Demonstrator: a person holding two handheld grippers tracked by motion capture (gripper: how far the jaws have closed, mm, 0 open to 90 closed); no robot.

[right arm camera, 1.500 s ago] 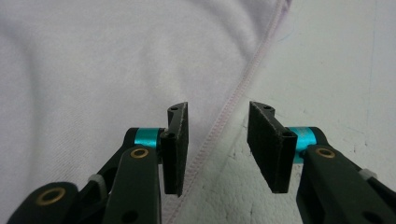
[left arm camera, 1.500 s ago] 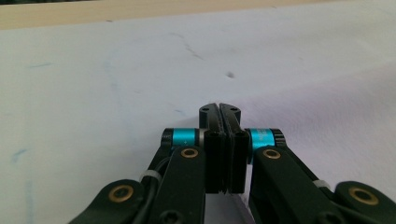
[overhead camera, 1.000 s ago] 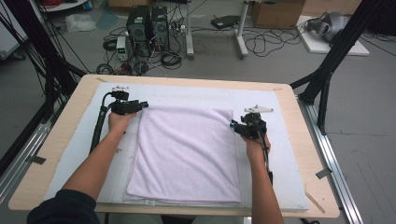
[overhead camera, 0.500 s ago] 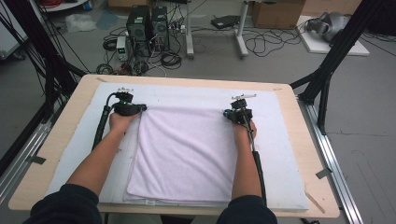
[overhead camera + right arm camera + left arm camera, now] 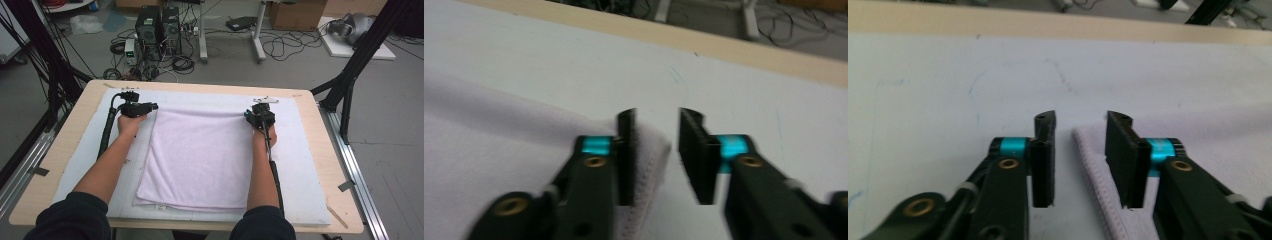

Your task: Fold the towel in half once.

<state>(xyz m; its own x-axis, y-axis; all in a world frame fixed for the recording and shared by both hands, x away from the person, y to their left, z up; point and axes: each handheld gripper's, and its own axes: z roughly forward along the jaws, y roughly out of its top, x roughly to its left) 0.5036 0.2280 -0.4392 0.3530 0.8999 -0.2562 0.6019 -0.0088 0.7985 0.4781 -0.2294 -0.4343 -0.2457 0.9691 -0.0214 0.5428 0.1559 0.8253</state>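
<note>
I am holding both tools, left tool (image 5: 1079, 165) and right tool (image 5: 655, 160), spread astride the towel's (image 5: 200, 155) far corners, having just opened, squaring each before pinching evenly.

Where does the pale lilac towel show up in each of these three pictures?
High view: the towel lies flat in the middle of the table, between the two hands.
Left gripper view: its hemmed corner lies between the black jaws, low and right of centre.
Right gripper view: it fills the lower left, its corner between the jaws.
Shared landmark: the white mat under the towel, with the wooden table edge beyond.
</note>
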